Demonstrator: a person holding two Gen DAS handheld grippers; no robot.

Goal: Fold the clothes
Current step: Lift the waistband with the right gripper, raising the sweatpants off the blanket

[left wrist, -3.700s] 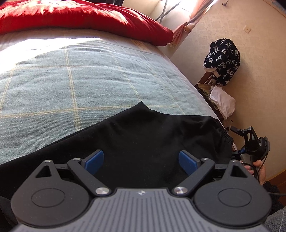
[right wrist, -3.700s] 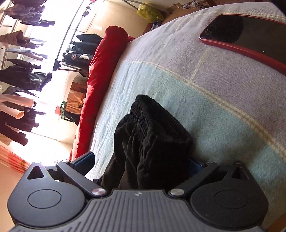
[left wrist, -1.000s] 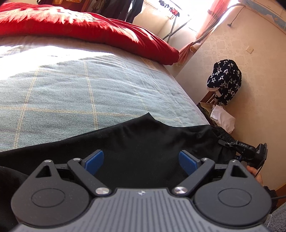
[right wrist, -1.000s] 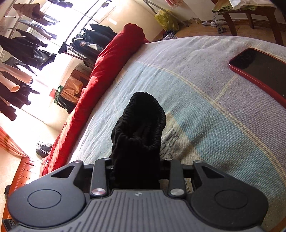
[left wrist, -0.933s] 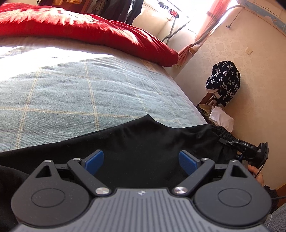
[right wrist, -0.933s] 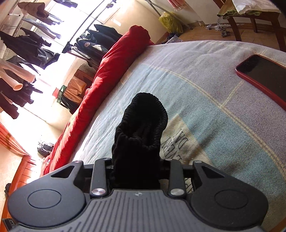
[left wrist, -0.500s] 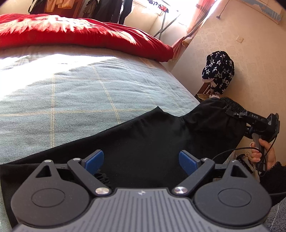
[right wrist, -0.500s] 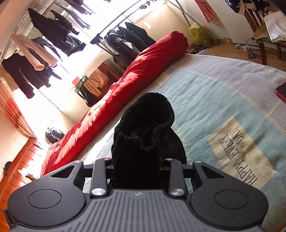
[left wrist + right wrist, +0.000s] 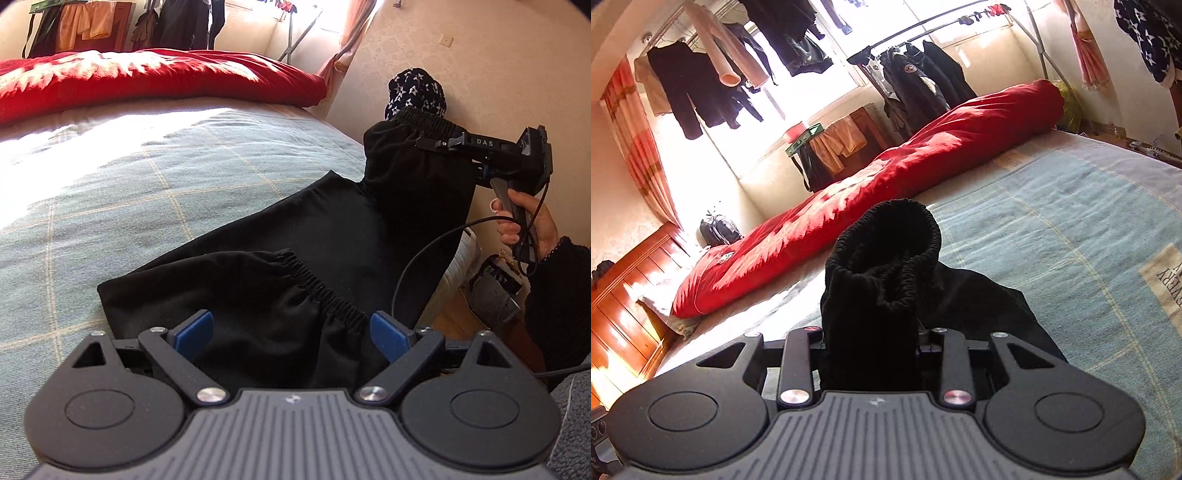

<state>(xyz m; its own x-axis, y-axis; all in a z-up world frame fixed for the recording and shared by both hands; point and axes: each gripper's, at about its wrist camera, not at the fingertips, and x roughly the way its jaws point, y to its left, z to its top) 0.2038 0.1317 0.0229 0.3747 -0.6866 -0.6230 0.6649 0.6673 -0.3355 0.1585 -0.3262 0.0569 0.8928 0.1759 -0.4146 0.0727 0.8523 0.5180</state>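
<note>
Right gripper (image 9: 870,341): clenched on the elastic waistband (image 9: 890,236) of the black trousers (image 9: 280,236), raised clear of the bed, likely to carry that end over.
Left gripper (image 9: 291,330): spread wide, grasping nothing, poised low over a gathered elastic edge (image 9: 321,288).
Trousers: partly flat on the checked blanket (image 9: 129,177), one end lifted.
Edges: bed side just beside the lifted end.
Open room: broad bare blanket toward the red duvet (image 9: 147,77).
</note>
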